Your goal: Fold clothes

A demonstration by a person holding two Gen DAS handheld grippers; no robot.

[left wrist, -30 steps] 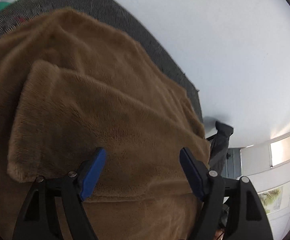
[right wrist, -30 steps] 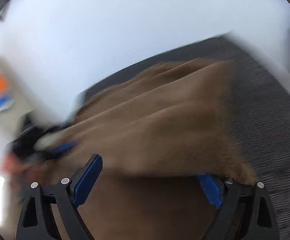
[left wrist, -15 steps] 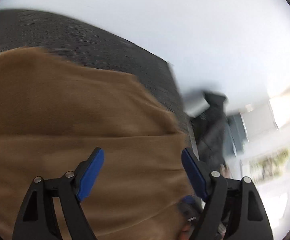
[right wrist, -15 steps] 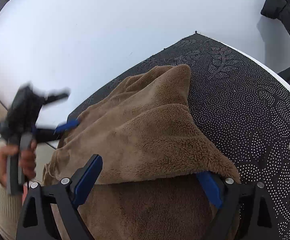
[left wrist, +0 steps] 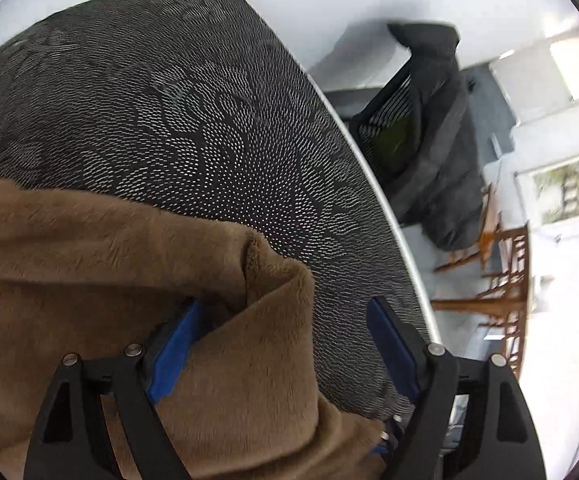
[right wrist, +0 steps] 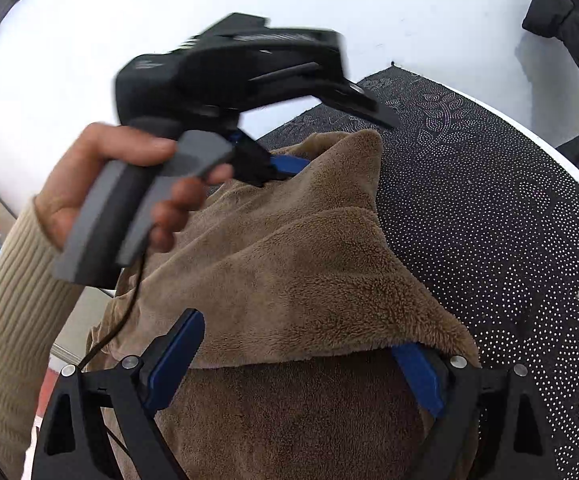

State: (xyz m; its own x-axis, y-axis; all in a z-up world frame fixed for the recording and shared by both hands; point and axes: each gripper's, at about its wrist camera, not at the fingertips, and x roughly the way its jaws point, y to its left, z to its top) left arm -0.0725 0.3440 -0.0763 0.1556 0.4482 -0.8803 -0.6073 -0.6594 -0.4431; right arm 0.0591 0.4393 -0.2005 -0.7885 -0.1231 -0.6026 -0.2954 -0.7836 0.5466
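The brown plush fleece garment (right wrist: 297,280) lies bunched on the dark dot-patterned mat (right wrist: 489,200) that covers the white table (left wrist: 405,240), close to the table's near edge and well clear of the mat's far corner.

Your left gripper (left wrist: 285,344) is closing. One blue pad (left wrist: 175,350) is tucked into a raised ridge of fleece; the other pad stands free over the mat, so the cloth is between the jaws but not yet pinched.

Your right gripper (right wrist: 309,364) stands wide. A fold of fleece drapes over one pad and fills the gap, but the pads do not press it. Your left hand (right wrist: 129,184) with its handle shows at the garment's far end.

Handling notes:
- Treat the fabric as soft, thick and limp. It will probably sag and slump wherever it is unsupported.
- The pile is likely to compress, so a shallow bite may slip.
- Take hold at a hemmed edge or corner, through all layers, not at a loose ridge.
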